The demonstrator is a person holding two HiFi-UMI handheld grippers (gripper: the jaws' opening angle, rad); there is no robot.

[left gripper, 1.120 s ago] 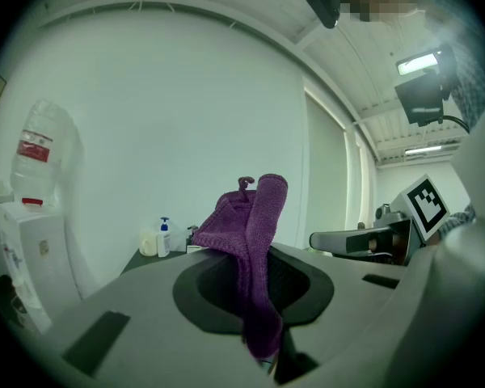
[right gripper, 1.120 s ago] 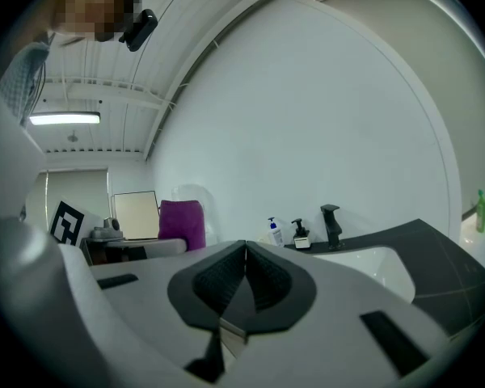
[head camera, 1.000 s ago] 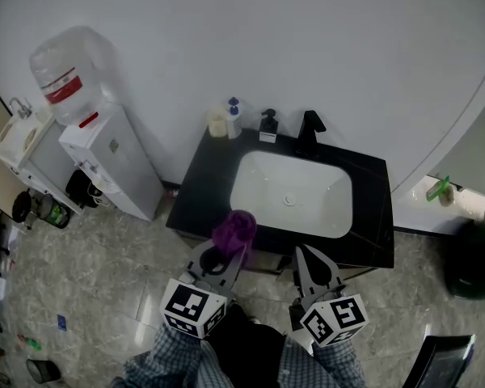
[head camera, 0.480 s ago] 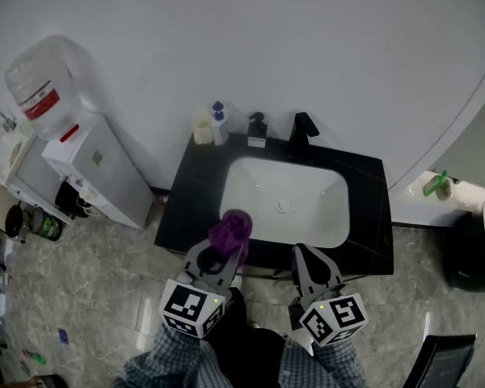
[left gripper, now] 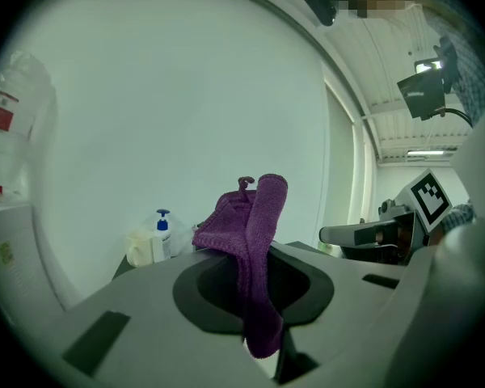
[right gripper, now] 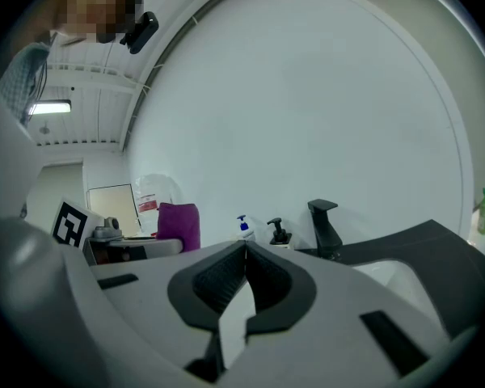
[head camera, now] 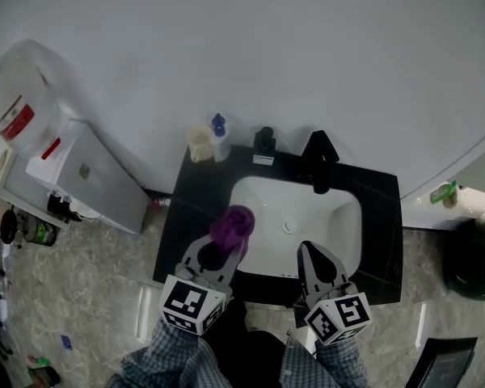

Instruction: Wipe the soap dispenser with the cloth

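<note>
— While clamping the cloth [head camera: 233, 226] in the left gripper [head camera: 226, 245], wiped anything yet?
— No; nothing in the closed right gripper [head camera: 311, 251]; dispenser [head camera: 264, 144] untouched, just left of the tap [head camera: 318, 162]; cloth well short of it.

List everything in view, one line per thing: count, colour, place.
counter: one, black, against the white wall
sink: one, white, set in the counter
faucet: one, black, behind the sink
soap dispenser: one, black, back of the counter, left of the faucet
pump bottle: one, pale with a blue pump, back left corner of the counter
cup: one, cream, beside the pump bottle
water cooler: one, white, left of the counter
jug: one, clear, on top of the cooler
small bottle: one, green, ledge at far right
cloth: one, purple, in the left claw
left claw: one, grey, shut on the cloth
right claw: one, grey, shut, empty
</note>
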